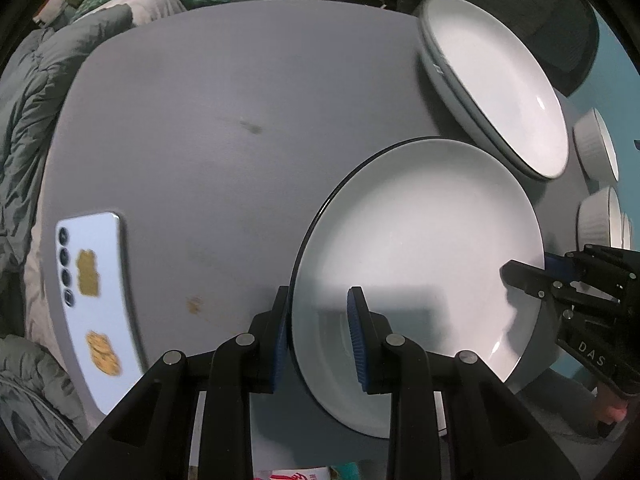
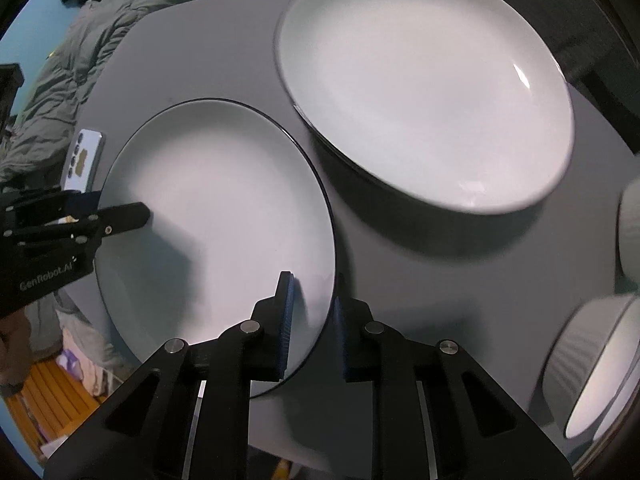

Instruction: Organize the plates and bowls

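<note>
Left gripper [image 1: 318, 332]: blue-padded fingers [image 1: 357, 336] were set astride the near-left rim of a white plate [image 1: 420, 256], one outside, one over the inner face. The rim was pinched between them as far as could be judged from the left wrist view.

Right gripper [image 2: 312, 320]: fingers [image 2: 286, 320] were drawn in on the opposite rim of the same plate, one pad over the white face and one outside the dark edge. The rim was clamped, with the jaws narrowed to little more than its thickness.

Plate: dark-edged, white, held at two opposite edges by both grippers. It was placed over the grey table [image 1: 200, 120]; whether it rested on the surface or was raised just clear could not be told.

Stack of plates [image 1: 496, 88]: at least two like plates were stacked just beyond the held one, toward the far edge of the table, close beside it.

Ribbed white bowls [image 1: 596, 144]: these were set to the right of the stack, near the table's edge.

Phone [image 1: 94, 292]: laid face down at the left of the table, well apart from the crockery.

Step in hand, as judged: the two-handed grasp of a single plate, for adding to the stack.

Next move, as judged: an even lift by both hands was called for, the plate kept level, carried over the stack and lowered centred upon it before release.
</note>
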The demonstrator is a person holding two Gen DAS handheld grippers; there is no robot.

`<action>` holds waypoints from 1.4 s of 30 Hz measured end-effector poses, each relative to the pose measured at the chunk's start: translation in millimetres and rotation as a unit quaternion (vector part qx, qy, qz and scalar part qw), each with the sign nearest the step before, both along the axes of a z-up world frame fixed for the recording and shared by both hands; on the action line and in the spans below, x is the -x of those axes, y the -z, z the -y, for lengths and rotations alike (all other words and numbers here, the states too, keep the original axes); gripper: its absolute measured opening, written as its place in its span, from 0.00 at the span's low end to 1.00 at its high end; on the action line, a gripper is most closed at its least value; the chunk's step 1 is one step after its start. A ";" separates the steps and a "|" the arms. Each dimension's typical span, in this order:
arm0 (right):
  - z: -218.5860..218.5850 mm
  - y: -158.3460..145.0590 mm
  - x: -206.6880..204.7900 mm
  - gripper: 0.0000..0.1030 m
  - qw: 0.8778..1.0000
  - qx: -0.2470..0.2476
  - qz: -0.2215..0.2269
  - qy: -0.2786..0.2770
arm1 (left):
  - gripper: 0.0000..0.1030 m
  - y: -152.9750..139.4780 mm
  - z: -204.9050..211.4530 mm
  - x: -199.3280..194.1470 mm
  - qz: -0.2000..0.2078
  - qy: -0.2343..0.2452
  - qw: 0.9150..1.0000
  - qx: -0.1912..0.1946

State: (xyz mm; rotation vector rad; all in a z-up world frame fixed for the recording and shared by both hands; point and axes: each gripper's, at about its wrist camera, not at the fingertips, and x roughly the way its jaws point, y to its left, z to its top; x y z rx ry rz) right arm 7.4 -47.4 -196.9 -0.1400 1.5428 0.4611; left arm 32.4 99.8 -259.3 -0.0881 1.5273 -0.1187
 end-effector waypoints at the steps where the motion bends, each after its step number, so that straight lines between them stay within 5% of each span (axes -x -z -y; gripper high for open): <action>1: 2.6 -0.1 0.8 0.17 1.000 0.001 -0.001 0.002 | 0.26 0.3 3.4 -0.1 -0.002 0.000 1.000 0.005; 21: 74.7 -7.7 -0.3 0.13 0.996 0.026 0.017 0.087 | 0.26 4.1 84.7 -3.9 -0.019 0.050 0.998 0.033; 42: 116.6 -4.1 25.4 0.14 0.989 -0.026 0.009 0.146 | 0.29 0.8 73.6 15.7 -0.013 0.045 0.998 0.036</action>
